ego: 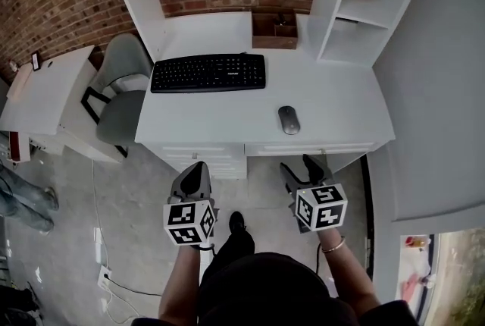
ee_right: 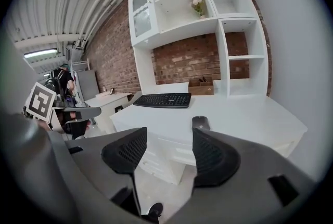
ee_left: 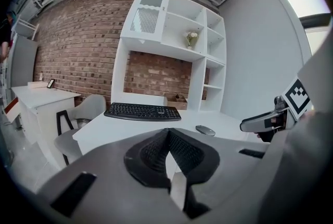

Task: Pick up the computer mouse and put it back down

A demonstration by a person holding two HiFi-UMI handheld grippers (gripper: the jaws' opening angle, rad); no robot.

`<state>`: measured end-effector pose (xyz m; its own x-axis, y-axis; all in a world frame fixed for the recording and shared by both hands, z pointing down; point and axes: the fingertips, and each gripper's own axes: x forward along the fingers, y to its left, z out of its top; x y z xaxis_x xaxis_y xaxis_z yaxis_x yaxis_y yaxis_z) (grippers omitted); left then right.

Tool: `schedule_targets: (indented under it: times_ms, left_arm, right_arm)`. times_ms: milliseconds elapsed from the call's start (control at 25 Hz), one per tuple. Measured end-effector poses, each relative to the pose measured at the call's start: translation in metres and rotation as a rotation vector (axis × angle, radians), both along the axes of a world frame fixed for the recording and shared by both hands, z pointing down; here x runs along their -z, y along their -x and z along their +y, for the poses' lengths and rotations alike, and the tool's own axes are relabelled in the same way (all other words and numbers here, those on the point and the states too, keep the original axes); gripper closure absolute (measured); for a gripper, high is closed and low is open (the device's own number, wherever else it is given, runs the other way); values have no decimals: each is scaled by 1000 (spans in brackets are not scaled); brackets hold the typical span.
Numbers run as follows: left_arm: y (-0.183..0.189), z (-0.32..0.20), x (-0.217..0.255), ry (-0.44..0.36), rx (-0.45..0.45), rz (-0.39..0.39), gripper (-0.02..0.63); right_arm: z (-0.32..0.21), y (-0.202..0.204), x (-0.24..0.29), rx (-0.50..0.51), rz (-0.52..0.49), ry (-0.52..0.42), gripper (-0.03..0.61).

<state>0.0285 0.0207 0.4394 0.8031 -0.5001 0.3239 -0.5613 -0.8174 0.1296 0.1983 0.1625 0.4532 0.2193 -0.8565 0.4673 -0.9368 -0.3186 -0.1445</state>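
Observation:
A dark grey computer mouse (ego: 289, 120) lies on the white desk (ego: 227, 120), right of centre and near its front edge. It also shows in the left gripper view as the mouse (ee_left: 205, 130) and in the right gripper view as the mouse (ee_right: 201, 123). Both grippers hang in front of the desk, short of its edge and apart from the mouse. My left gripper (ego: 198, 167) has its pads (ee_left: 156, 147) pressed together with nothing between them. My right gripper (ego: 301, 165) is open and empty, its pads (ee_right: 210, 155) spread wide, pointing towards the mouse.
A black keyboard (ego: 208, 73) lies at the desk's back left. A small brown box (ego: 274, 30) sits against the brick wall, and white shelves (ego: 364, 6) rise at the right. A grey chair (ego: 121, 89) and a white side table (ego: 45, 89) stand to the left.

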Motion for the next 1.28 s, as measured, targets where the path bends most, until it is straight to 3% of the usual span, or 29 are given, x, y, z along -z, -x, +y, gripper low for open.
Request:
schedule_targets:
  times_ms: [480,960,1280]
  left_arm:
    - [-58,-70,-8,23,-114,-2,604]
    - [-93,-101,-19,69,-217,-12,604]
    - [-108,-109,-27,82,-234,-33,604]
  right_arm:
    - [-53,-57,-8,-145,-37,26,325]
    - [-84,-80,-18,-184,7,137,320]
    - [-96,-96,-38,-169,50,217,314]
